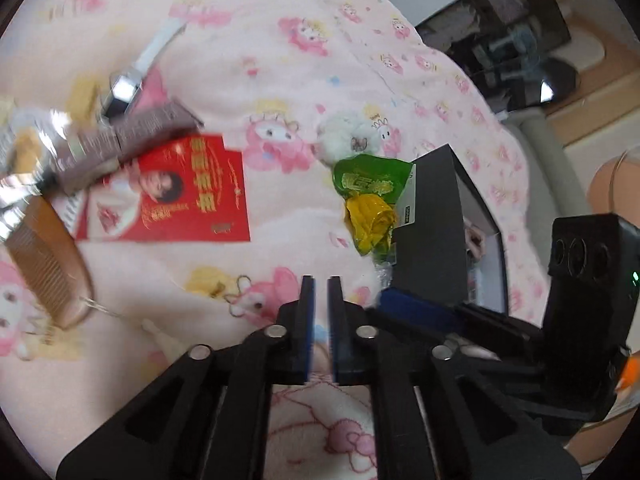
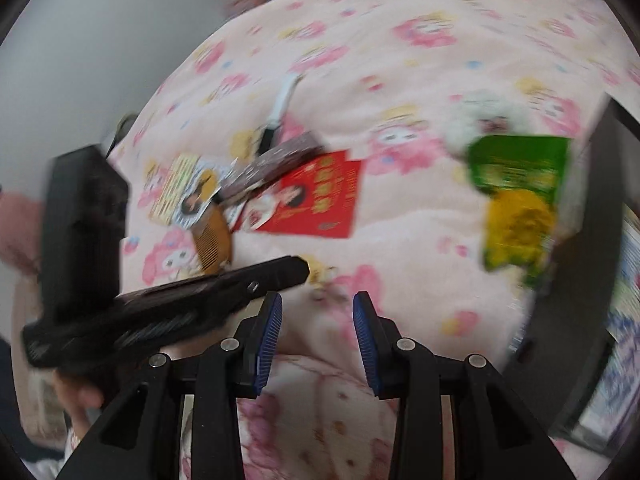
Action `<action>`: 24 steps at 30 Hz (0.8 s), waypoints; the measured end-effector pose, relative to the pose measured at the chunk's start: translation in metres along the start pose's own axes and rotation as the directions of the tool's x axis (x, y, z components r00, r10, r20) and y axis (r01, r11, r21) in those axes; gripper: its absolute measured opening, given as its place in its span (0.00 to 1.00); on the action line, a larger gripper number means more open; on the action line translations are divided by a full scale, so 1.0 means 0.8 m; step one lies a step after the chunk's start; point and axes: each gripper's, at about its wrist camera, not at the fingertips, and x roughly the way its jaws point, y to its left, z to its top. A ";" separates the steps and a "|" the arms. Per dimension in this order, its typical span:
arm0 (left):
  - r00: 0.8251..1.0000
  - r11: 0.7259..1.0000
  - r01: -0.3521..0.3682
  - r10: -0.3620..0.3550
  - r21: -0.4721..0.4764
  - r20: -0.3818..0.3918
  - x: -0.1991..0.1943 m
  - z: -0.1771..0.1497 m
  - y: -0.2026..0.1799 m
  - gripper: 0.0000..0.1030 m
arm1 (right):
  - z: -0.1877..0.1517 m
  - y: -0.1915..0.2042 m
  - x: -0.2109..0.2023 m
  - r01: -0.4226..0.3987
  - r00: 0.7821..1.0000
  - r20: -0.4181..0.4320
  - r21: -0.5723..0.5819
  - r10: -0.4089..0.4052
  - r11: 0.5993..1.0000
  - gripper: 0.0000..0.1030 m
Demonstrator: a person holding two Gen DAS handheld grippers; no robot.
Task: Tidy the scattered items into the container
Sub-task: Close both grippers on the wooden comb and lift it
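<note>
While both tools hang over the pink blanket, neither has anything in its grip. Left gripper: blue pads nearly together, only a thin slit between them, nothing inside. Right gripper: fingers well apart, bare blanket between the pads.

Landmark: black box, the likely container, standing open-sided. Green snack packet and yellow wrapper lie touching its near wall, outside it. White fluffy toy just beyond the packet. Well away from the box on the far side: red booklet, with a grey-brown carton overlapping its upper edge, a wooden comb near its lower corner, a white-handled tool farther off. A printed card sits beside the carton in the right wrist view.

Judged risks:
- Both views motion-blurred; closing on a target while moving this fast could miss.
- Soft blanket: pads may pinch fabric with a flat item such as the booklet.
- Wrappers pressed against the box wall; a push could shove or tip the box.
- Tools are close together; collision possible.
</note>
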 end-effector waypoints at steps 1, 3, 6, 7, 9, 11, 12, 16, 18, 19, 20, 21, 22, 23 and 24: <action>1.000 1.000 -0.019 0.019 0.007 0.013 -0.012 0.000 0.001 0.36 | -0.002 -0.005 -0.006 0.011 1.000 0.012 0.017 -0.011 1.000 0.32; 0.999 1.000 -0.016 0.017 -0.025 0.044 -0.029 -0.003 0.017 0.44 | -0.005 -0.012 -0.015 0.008 1.000 0.028 0.029 -0.009 1.000 0.32; 0.995 0.994 -0.053 0.060 -0.096 0.078 -0.049 -0.010 0.053 0.44 | -0.003 -0.013 -0.005 -0.039 0.999 0.002 0.034 0.039 0.999 0.32; 0.991 0.987 -0.085 0.098 -0.136 0.093 -0.054 -0.014 0.069 0.44 | 0.000 -0.009 0.004 -0.052 0.999 -0.015 0.034 0.052 0.998 0.32; 0.979 0.967 -0.137 0.166 -0.215 0.119 -0.063 -0.020 0.100 0.44 | 0.006 0.009 0.029 -0.108 0.992 -0.060 0.008 0.108 0.994 0.33; 0.955 0.920 -0.204 0.262 -0.336 0.139 -0.073 -0.027 0.141 0.44 | 0.016 0.028 0.055 -0.135 0.985 -0.116 -0.032 0.130 0.990 0.33; 0.944 0.891 -0.225 0.300 -0.393 0.140 -0.077 -0.031 0.159 0.44 | 0.025 0.042 0.074 -0.152 0.977 -0.157 -0.062 0.141 0.986 0.33; 0.943 0.859 -0.196 0.297 -0.474 0.150 -0.075 -0.030 0.193 0.41 | 0.035 0.086 0.135 -0.176 0.941 -0.318 -0.166 0.116 0.970 0.34; 0.943 0.863 -0.242 0.317 -0.443 0.104 -0.058 -0.021 0.189 0.41 | 0.035 0.106 0.163 -0.220 0.916 -0.380 -0.201 0.131 0.955 0.34; 0.946 0.865 -0.245 0.312 -0.437 0.085 -0.049 -0.018 0.189 0.40 | 0.033 0.111 0.173 -0.221 0.906 -0.404 -0.210 0.121 0.952 0.34; 0.951 0.868 -0.236 0.298 -0.437 0.078 -0.042 -0.016 0.187 0.40 | 0.031 0.117 0.184 -0.214 0.894 -0.437 -0.221 0.100 0.952 0.33; 0.954 0.870 -0.235 0.293 -0.433 0.070 -0.037 -0.015 0.184 0.38 | 0.029 0.122 0.190 -0.208 0.888 -0.454 -0.239 0.081 0.948 0.33; 0.955 0.876 -0.235 0.288 -0.421 0.065 -0.034 -0.013 0.178 0.25 | 0.029 0.125 0.186 -0.212 0.896 -0.435 -0.256 0.083 0.943 0.26; 0.965 0.887 -0.203 0.253 -0.414 0.069 -0.030 -0.015 0.171 0.18 | 0.030 0.126 0.179 -0.223 0.907 -0.410 -0.264 0.100 0.939 0.18; 0.973 0.896 -0.168 0.217 -0.412 0.074 -0.026 -0.016 0.165 0.17 | 0.030 0.123 0.173 -0.223 0.916 -0.385 -0.260 0.111 0.939 0.16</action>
